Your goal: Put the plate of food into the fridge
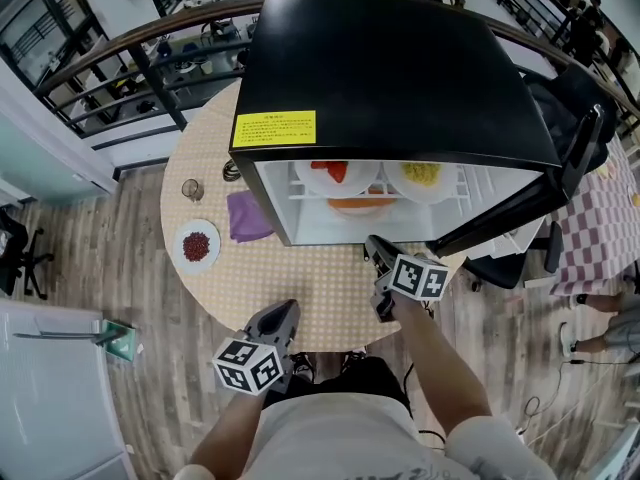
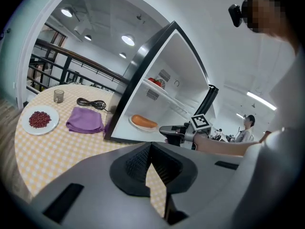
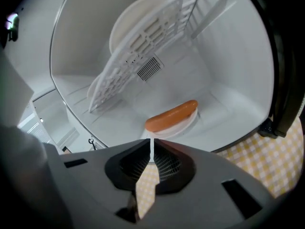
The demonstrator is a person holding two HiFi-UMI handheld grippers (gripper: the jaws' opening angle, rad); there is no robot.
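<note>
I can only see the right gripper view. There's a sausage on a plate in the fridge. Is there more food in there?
Observer: Yes. Higher up in the fridge, the head view shows some red food and some yellow food, each on its own plate.
Operator: Is anything on the table?
Observer: Red beans on a white plate sit at the left of the table, near a purple cloth.
Operator: Where's my other gripper?
Observer: The left gripper is at the table's near edge, with its jaws shut and nothing between them.
</note>
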